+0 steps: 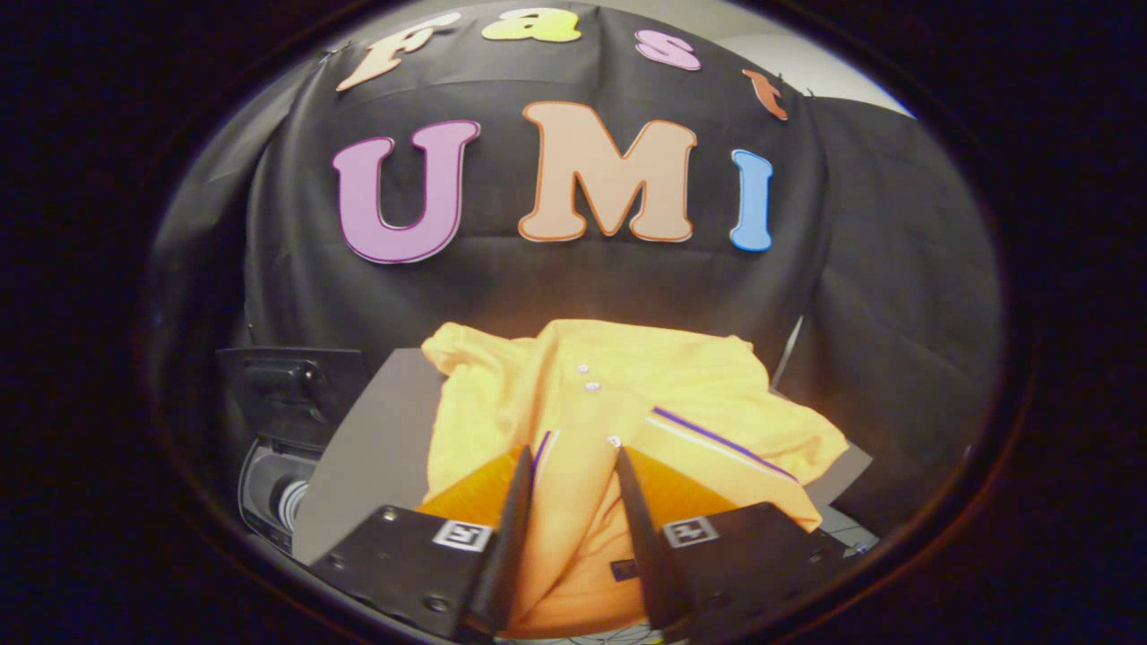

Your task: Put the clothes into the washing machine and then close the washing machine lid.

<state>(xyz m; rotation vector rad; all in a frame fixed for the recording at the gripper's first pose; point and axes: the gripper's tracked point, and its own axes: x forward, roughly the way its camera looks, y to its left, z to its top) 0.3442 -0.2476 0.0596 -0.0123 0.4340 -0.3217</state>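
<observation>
surface: grey board [376,439] under yellow shirt [627,376], black cloth wall behind
edges: washing machine [273,484] beside board
gripper [573,470]: fingers parted, shirt fold between, grip unclear

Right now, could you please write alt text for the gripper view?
The tool has its fingers on either side of a fold of a yellow shirt heaped on a grey board. The washing machine sits beside the board, its lid raised.
</observation>
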